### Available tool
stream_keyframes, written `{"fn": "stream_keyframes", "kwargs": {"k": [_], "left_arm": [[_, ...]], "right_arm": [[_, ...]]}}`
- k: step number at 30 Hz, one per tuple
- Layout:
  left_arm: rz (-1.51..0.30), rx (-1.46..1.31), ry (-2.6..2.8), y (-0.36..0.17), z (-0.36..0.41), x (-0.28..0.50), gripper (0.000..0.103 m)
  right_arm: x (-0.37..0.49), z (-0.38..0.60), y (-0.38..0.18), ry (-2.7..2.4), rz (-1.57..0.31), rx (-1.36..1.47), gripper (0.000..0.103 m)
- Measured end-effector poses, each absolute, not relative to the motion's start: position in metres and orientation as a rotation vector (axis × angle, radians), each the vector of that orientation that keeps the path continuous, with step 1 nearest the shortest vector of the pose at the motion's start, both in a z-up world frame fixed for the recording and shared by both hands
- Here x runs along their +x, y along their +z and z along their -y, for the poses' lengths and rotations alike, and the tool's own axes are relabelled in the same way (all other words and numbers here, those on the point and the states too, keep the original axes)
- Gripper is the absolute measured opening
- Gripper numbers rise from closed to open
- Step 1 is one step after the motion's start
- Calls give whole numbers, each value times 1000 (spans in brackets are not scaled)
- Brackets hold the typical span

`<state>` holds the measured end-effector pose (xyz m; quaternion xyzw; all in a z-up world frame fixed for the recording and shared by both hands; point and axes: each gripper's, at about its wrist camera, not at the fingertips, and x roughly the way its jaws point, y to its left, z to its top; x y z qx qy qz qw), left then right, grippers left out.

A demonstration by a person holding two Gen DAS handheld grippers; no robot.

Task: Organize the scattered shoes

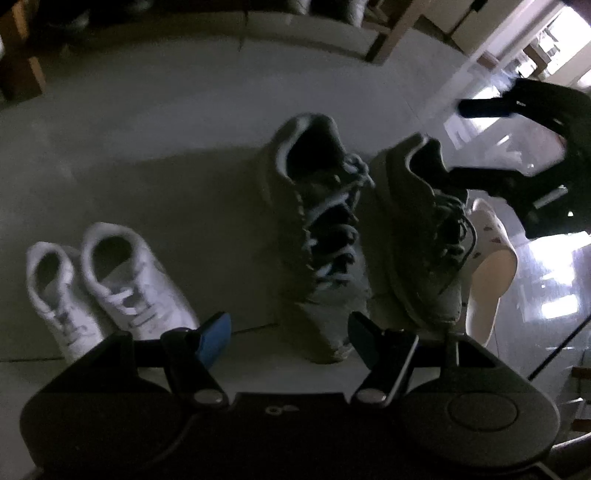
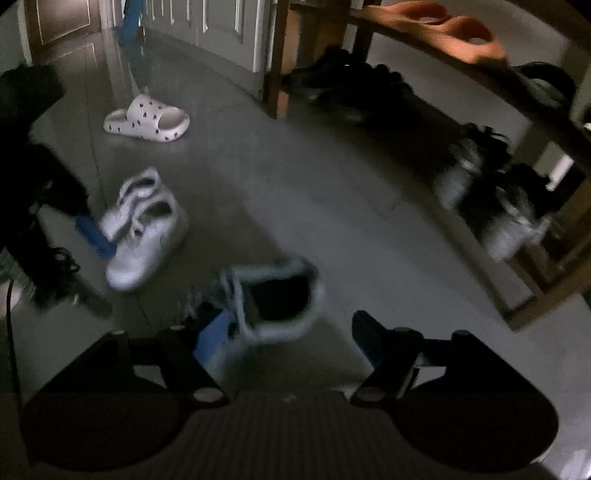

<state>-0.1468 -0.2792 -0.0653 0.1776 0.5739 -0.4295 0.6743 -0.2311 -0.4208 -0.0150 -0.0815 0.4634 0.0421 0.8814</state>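
Two grey-green lace-up sneakers stand side by side on the floor, the left one point(image 1: 317, 229) and the right one point(image 1: 421, 229). My left gripper point(image 1: 288, 338) hangs open above the left sneaker's toe, its blue pads point(image 1: 214, 338) clear of the shoe. My right gripper point(image 1: 476, 144) is open at the right sneaker's heel, with one finger at the collar. In the right wrist view, my right gripper point(image 2: 291, 341) straddles the blurred heel collar of that sneaker point(image 2: 277, 299), and its pads do not press on it. A pair of white sneakers point(image 1: 107, 284) sits to the left.
A white slipper with dark spots point(image 2: 147, 118) lies far out on the floor, and another point(image 1: 487, 236) sits behind the right grey sneaker. A wooden shoe rack point(image 2: 480, 85) holds dark shoes and orange slippers point(image 2: 443, 29). Doors line the far wall.
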Motion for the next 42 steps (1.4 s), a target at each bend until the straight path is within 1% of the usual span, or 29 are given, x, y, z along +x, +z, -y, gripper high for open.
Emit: {"fn": "stream_keyframes", "kwargs": {"k": [2,4,7,9,13,14,15,17,18,19,20,21,24,29,34,40,42], "left_arm": [[-1278,431,-989,-68,294,-156,70],[-1257,460,-1000,-72,306,-163,70],[-1252,477,-988,-79,318,-168,70],[-1267,472,-972,-85,327,-170,70],[-1275,479,-965,-92,332,-174,70],[-1277,480,-963,-93,332,-175,70],[-1280,478,-960,-93,331,-175,70],[-1297,467,-960,-95,329,-174,70],[-1306,461,-961,-97,329,-174,70],[-1313,462,-958,-98,329,-174,70],[-1320,464,-954,-100,329,-175,71],[-1322,467,-954,-100,329,-175,70],[-1320,470,-955,-100,330,-177,71],[-1293,475,-959,-94,326,-179,71],[-1290,465,-949,-94,319,-176,71],[-1283,461,-942,-93,311,-173,71],[-1280,452,-932,-93,309,-171,71]], "right_arm": [[-252,420,-21,16,-989,-207,77],[-272,416,-34,-21,-971,-130,77],[-285,410,-45,5,-975,-149,77],[-286,404,-61,42,-1014,-220,76],[-279,415,-68,65,-1000,-237,75],[-278,417,-69,69,-1003,-234,67],[-274,425,-79,81,-1039,-225,50],[-272,433,-91,75,-1086,-233,35],[-272,439,-102,85,-1122,-229,33],[-273,441,-106,99,-1122,-226,33],[-274,441,-107,117,-1103,-231,31],[-273,441,-108,132,-1096,-236,24],[-272,438,-107,154,-1070,-254,12],[-285,433,-98,101,-996,-248,10],[-294,431,-78,59,-960,-206,10],[-295,430,-47,34,-896,-171,9],[-294,426,-27,51,-855,-161,9]]}}
